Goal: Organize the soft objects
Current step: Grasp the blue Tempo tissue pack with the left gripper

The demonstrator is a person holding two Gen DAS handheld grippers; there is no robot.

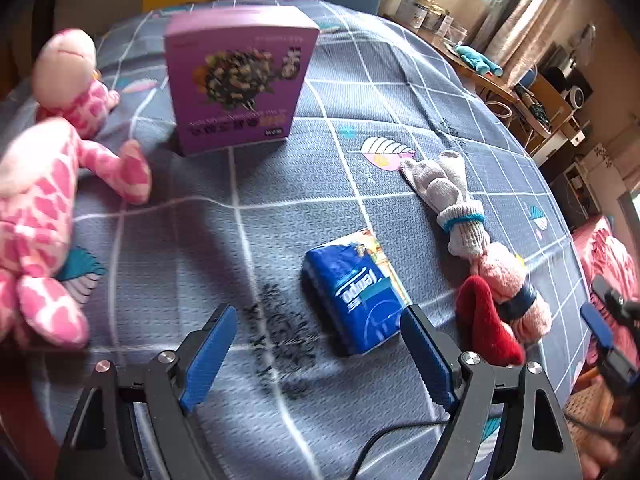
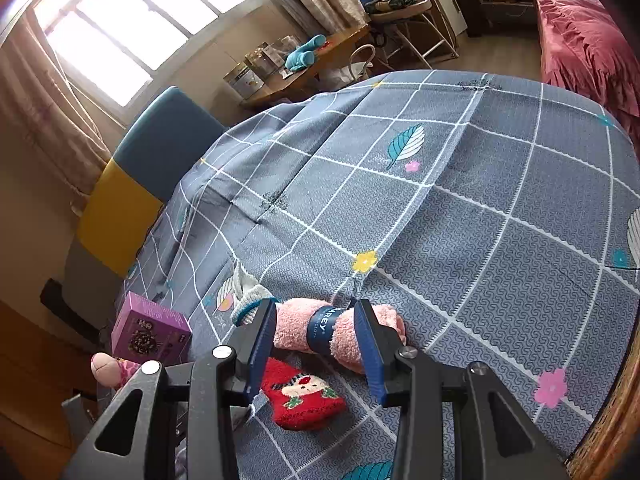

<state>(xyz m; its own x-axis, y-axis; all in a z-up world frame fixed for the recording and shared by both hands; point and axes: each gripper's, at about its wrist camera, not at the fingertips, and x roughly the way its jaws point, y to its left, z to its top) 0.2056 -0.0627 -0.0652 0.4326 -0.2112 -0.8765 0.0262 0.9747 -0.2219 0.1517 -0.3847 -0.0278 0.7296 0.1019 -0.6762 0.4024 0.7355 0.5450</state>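
Observation:
My left gripper [image 1: 318, 316] hangs open over the grey checked bedspread [image 1: 200, 240]. A blue tissue pack [image 1: 356, 300] lies just ahead of it, close to the right finger, untouched. A pink giraffe plush [image 1: 36, 208] sprawls at the left. To the right lie a rolled grey sock pair [image 1: 444, 188], a pink sock roll [image 1: 504, 272] with a dark blue band, and a red sock [image 1: 484, 324]. My right gripper [image 2: 316, 320] hovers open above the pink sock roll [image 2: 292, 332] and red sock [image 2: 304, 396], holding nothing. It also shows at the left wrist view's right edge, apart from the roll.
A purple box [image 1: 236, 80] stands upright on the bed near the plush. A yellow and blue headboard [image 2: 132, 184] sits behind. Beyond the bed are a wooden desk [image 2: 320, 68] with a teal toy, a chair and a red quilt [image 2: 580, 48].

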